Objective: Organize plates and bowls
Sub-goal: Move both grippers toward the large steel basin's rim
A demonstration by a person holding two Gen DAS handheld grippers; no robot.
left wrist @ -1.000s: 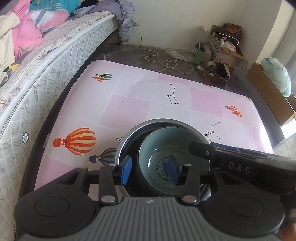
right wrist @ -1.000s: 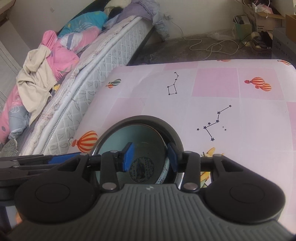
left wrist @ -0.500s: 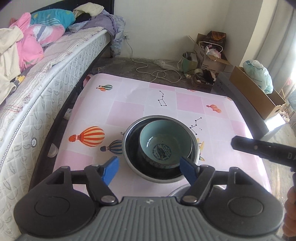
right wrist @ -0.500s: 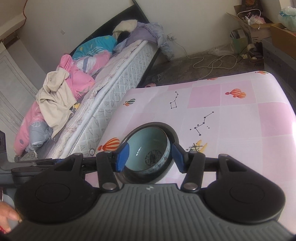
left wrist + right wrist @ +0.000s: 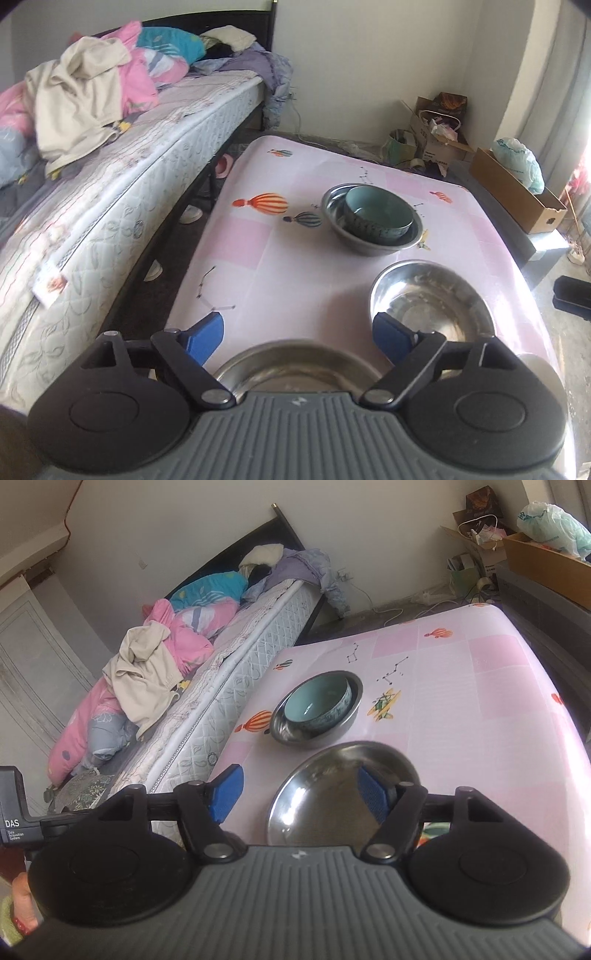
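Observation:
A teal ceramic bowl (image 5: 378,218) sits nested inside a steel bowl (image 5: 373,245) on the pink table; both also show in the right wrist view, the teal bowl (image 5: 319,703) inside the steel one (image 5: 314,734). A second steel bowl (image 5: 432,306) stands nearer on the right and shows in the right wrist view (image 5: 332,794). A third steel bowl (image 5: 295,369) lies just under my left gripper (image 5: 299,332), which is open and empty above the table's near end. My right gripper (image 5: 299,794) is open and empty, raised over the second steel bowl.
The pink patterned table (image 5: 288,266) fills the middle. A bed (image 5: 110,155) with piled clothes runs along the left. Cardboard boxes (image 5: 517,192) and clutter stand at the far right by the wall. A white round object (image 5: 543,369) shows at the near right edge.
Both grippers have opened and pulled back and up from the nested teal bowl. It stays in the steel bowl. Two more steel bowls have come into view near me.

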